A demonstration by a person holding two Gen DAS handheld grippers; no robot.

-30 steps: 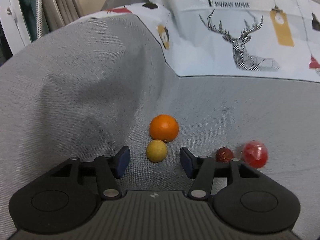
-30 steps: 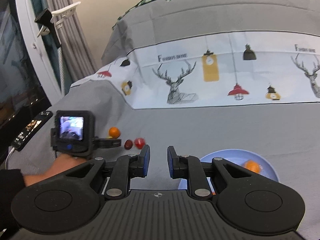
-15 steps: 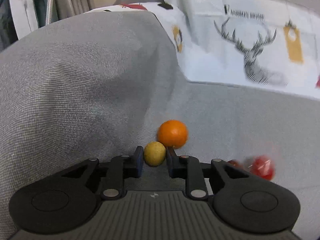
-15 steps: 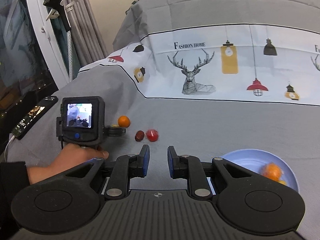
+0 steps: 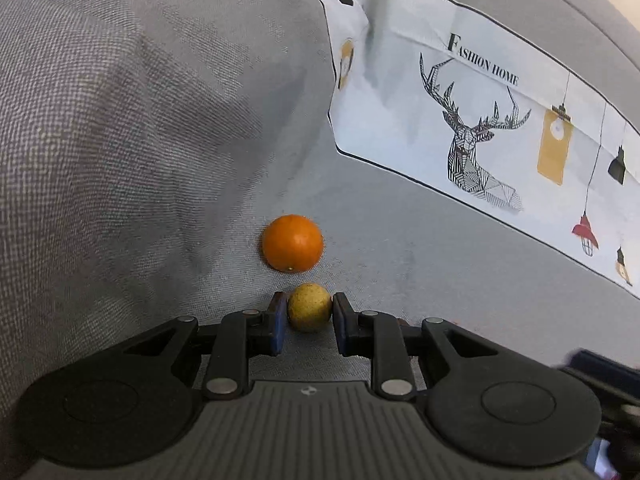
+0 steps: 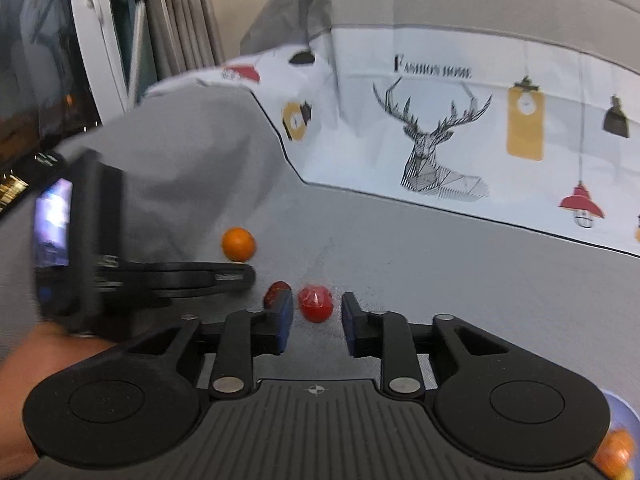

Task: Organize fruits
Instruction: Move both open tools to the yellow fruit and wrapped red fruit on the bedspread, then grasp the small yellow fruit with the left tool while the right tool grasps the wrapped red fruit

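My left gripper [image 5: 310,314] is shut on a small yellow fruit [image 5: 309,307] lying on the grey bedspread. An orange [image 5: 292,243] rests just beyond it. In the right wrist view the same left gripper [image 6: 240,276] shows from the side, the orange [image 6: 238,244] behind its tip. My right gripper [image 6: 316,312] hovers low over the bed with its jaws opening; a red fruit in clear wrap [image 6: 315,303] sits in the gap between them, untouched. A dark red fruit [image 6: 274,293] lies by the left pad, partly hidden.
A raised grey fold of bedspread [image 5: 120,140] rises on the left. A white printed panel with a deer [image 5: 472,148] runs across the back. A blue plate's rim [image 6: 624,412] with an orange fruit [image 6: 614,452] peeks in at the lower right. A hand [image 6: 44,356] holds the left tool.
My left gripper closed onto the yellow fruit and rolled. My right gripper swept left and down from the plate to the red fruits, and its jaws have parted.
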